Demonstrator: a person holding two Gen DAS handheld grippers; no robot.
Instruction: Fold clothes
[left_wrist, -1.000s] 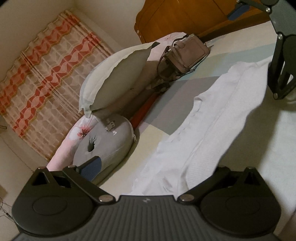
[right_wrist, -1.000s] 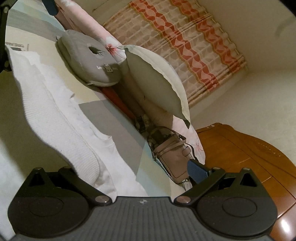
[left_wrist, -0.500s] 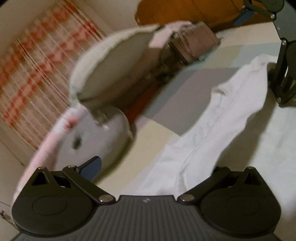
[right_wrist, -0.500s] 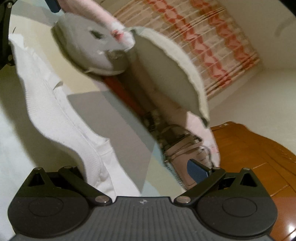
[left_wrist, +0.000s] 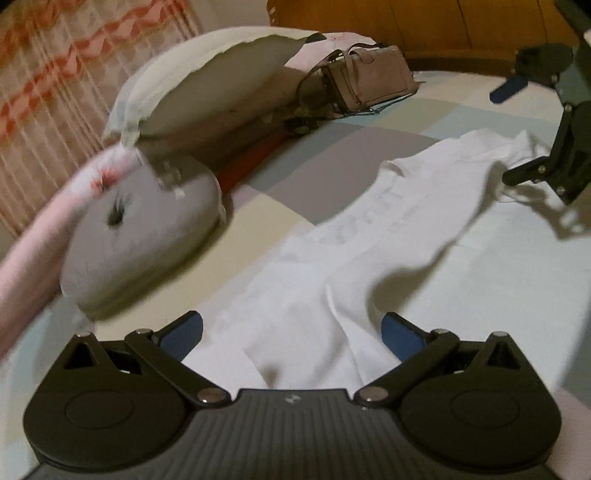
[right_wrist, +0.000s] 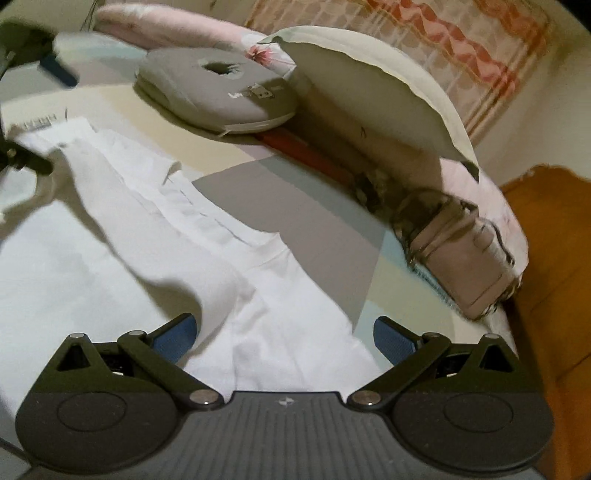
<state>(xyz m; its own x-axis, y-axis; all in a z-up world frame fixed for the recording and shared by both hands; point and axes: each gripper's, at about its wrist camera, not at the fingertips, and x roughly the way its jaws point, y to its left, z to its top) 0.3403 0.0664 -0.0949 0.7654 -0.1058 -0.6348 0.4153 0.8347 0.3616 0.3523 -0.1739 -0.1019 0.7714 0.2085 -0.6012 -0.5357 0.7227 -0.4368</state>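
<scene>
We hold the left gripper low over the bed, its jaws spread wide, the blue pads on either side of a raised fold of the white garment without pinching it. The right gripper is likewise wide open, its pads flanking the garment's other end; nothing is clamped in either tool. The garment lies stretched across the patchwork sheet between our two grippers, folded lengthwise into a long band, with one loose edge lifted and casting a shadow on the layer beneath. In the left view we see the right gripper at the far end of the cloth, just above it; in the right view the left gripper shows at the upper left edge, blurred. Beyond the garment, toward the head of the bed, sit a grey round cushion with a hole in its middle, a large pillow leaning behind it, and a pinkish-beige handbag further along. A pink floral quilt runs behind the cushion. A curtain with orange bands hangs beyond, and a wooden headboard stands past the handbag.
</scene>
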